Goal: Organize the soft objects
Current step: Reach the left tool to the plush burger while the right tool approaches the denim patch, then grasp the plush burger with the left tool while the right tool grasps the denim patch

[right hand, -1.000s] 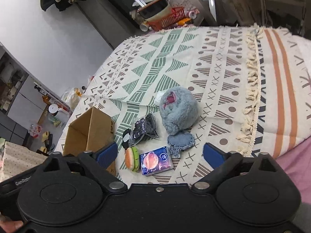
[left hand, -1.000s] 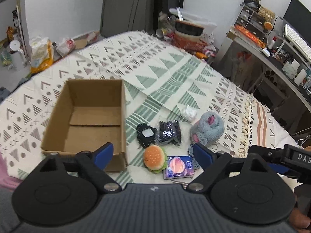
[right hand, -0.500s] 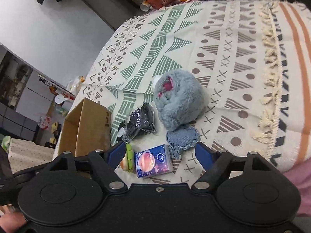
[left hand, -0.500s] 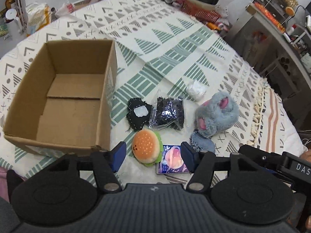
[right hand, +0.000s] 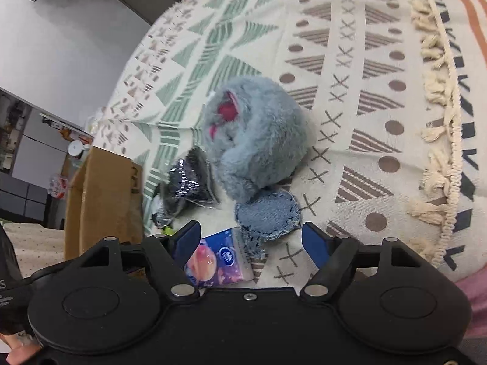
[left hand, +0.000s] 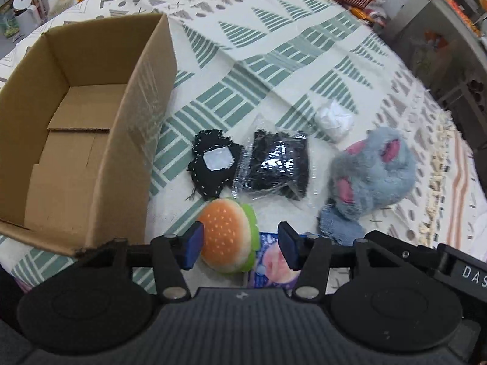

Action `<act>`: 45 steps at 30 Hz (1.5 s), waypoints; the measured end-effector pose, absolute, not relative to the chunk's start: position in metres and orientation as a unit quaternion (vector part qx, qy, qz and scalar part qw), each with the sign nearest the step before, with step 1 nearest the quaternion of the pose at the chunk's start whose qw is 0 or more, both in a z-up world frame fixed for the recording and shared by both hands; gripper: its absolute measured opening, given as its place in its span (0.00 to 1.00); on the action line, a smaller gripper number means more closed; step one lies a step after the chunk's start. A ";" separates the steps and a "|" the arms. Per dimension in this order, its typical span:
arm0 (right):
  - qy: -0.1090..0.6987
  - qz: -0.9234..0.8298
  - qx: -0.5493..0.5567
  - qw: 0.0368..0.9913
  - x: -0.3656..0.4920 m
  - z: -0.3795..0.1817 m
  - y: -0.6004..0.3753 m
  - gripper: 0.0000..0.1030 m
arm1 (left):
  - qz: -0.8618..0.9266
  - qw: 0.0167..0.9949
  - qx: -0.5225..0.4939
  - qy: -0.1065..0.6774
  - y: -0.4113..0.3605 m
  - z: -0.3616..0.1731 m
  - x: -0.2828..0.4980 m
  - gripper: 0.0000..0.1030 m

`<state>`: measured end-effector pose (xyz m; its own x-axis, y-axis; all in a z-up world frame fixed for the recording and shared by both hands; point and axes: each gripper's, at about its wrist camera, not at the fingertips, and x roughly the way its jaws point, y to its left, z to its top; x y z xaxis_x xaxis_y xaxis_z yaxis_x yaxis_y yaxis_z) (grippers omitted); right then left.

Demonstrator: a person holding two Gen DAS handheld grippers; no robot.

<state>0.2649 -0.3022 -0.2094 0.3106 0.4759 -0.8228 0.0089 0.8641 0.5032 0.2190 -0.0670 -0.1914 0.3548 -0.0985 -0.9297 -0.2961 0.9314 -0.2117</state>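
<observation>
Left gripper (left hand: 240,248) half-open around burger plush (left hand: 229,234); unclamped

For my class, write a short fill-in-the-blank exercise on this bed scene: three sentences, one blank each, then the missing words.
1. The left gripper has its fingers either side of the plush ____.
2. The cardboard box on the blanket holds ____.
3. The denim patch lies against the fluffy toy whose colour is ____.

Missing words: hamburger; nothing; grey
</observation>
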 end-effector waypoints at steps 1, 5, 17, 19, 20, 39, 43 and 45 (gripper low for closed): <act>0.571 0.149 0.214 0.779 0.267 -0.213 -0.301 0.71 | 0.063 0.801 -0.172 0.569 -0.068 -0.195 0.221 0.49; 0.580 0.139 0.205 0.776 0.276 -0.226 -0.297 0.70 | 0.070 0.796 -0.152 0.582 -0.072 -0.204 0.227 0.37; 0.589 0.129 0.149 0.783 0.282 -0.234 -0.284 0.33 | 0.060 0.796 -0.144 0.584 -0.073 -0.209 0.232 0.27; 0.590 0.129 0.145 0.784 0.280 -0.233 -0.283 0.29 | 0.057 0.798 -0.148 0.582 -0.071 -0.208 0.229 0.25; 0.589 0.127 0.146 0.785 0.279 -0.232 -0.283 0.29 | 0.055 0.798 -0.149 0.581 -0.070 -0.207 0.227 0.25; 0.536 0.131 0.148 0.821 0.239 -0.169 -0.283 0.27 | -0.015 0.839 -0.165 0.519 -0.071 -0.143 0.191 0.16; 0.521 0.136 0.149 0.829 0.229 -0.156 -0.277 0.27 | -0.021 0.850 -0.164 0.500 -0.065 -0.129 0.187 0.16; 0.514 0.136 0.148 0.834 0.225 -0.150 -0.272 0.27 | -0.021 0.852 -0.171 0.494 -0.058 -0.124 0.186 0.16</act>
